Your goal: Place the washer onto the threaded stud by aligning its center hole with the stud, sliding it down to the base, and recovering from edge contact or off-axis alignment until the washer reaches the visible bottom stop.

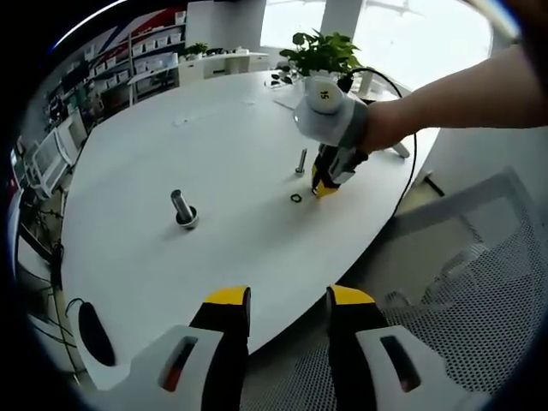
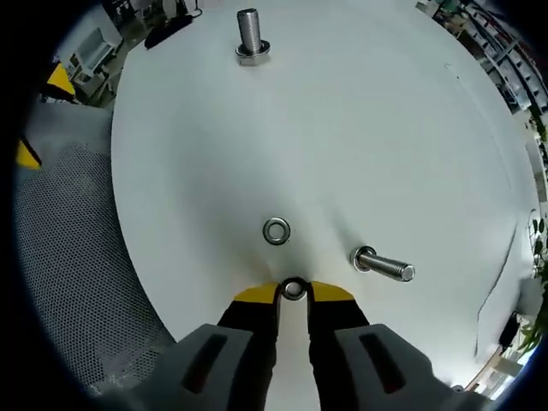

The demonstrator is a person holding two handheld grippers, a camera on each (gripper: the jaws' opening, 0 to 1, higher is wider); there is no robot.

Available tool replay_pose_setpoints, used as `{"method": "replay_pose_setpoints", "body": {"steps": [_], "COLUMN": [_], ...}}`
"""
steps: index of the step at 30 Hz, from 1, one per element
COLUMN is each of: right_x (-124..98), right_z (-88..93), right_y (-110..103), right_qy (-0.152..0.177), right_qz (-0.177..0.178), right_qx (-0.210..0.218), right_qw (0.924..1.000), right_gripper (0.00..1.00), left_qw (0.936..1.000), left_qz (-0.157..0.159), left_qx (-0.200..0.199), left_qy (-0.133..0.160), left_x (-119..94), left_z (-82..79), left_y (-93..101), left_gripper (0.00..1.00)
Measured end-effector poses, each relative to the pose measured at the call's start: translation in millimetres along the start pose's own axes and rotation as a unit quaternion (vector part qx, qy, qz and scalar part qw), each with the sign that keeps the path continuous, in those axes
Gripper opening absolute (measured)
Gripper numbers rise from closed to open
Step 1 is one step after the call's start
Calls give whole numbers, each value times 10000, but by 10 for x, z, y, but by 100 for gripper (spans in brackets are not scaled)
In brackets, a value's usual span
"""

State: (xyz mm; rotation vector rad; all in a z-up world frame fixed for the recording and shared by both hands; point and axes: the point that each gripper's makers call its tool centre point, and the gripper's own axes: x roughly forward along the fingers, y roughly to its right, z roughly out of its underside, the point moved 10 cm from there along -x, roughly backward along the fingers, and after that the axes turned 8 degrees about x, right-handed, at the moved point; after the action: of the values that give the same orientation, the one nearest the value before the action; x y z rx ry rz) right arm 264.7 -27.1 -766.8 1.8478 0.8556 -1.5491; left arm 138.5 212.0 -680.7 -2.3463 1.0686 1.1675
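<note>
In the right gripper view a small steel washer (image 2: pixel 294 288) sits between the yellow tips of my right gripper (image 2: pixel 294 292), which is shut on it low over the white table (image 2: pixel 360 128). A second washer (image 2: pixel 276 230) lies flat just ahead. A slim bolt (image 2: pixel 383 264) stands head down to the right. The thick threaded stud (image 2: pixel 249 36) with its hex base stands far ahead. In the left gripper view the stud (image 1: pixel 182 208) is at left, and my left gripper (image 1: pixel 289 300) is open over the table's near edge. A hand holds the right gripper (image 1: pixel 324 188) beside the loose washer (image 1: pixel 296 198) and the bolt (image 1: pixel 300 161).
A grey mesh chair (image 1: pixel 479 282) stands by the table's edge, also in the right gripper view as the chair (image 2: pixel 68 240). A potted plant (image 1: pixel 321 51) and a black cable (image 1: pixel 402 111) are at the far side. A black oval object (image 1: pixel 94 334) lies near the left rim.
</note>
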Motion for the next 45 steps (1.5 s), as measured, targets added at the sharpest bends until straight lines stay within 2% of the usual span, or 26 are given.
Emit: {"method": "replay_pose_setpoints", "body": {"steps": [4, 6, 7, 11, 18, 20, 26, 33, 45], "right_x": [4, 8, 17, 21, 3, -16, -84, -245, -414], "right_z": [44, 76, 84, 128, 194, 227, 272, 175, 96], "right_y": [14, 5, 13, 3, 15, 24, 60, 208, 293], "right_qy": [201, 371, 413, 536, 505, 599, 687, 1068, 1322], "right_qz": [36, 6, 14, 21, -50, -68, -42, 32, 194], "right_qx": [125, 517, 571, 522, 787, 986, 1111, 1366, 1272], "right_qw": [9997, 9980, 9975, 9972, 9956, 9933, 9914, 9848, 9828], "right_gripper": [14, 14, 14, 14, 13, 13, 13, 13, 13], "left_qw": [10000, 10000, 10000, 10000, 10000, 10000, 10000, 10000, 10000], "left_qz": [-12, -15, -14, -42, -61, -77, -86, -73, -59], "left_qx": [1, 17, 20, -6, 9, 15, 8, 33, 59], "left_qy": [-11, -19, -19, 4, 4, 11, 39, 27, 25], "left_x": [0, 0, 0, -7, -11, -16, -20, -15, -14], "left_z": [4, 3, 3, 2, 2, -1, -9, -5, -9], "left_y": [-5, -4, -3, -12, -14, -17, -21, -15, -10], "left_gripper": [34, 34, 33, 33, 33, 33, 33, 33, 33]}}
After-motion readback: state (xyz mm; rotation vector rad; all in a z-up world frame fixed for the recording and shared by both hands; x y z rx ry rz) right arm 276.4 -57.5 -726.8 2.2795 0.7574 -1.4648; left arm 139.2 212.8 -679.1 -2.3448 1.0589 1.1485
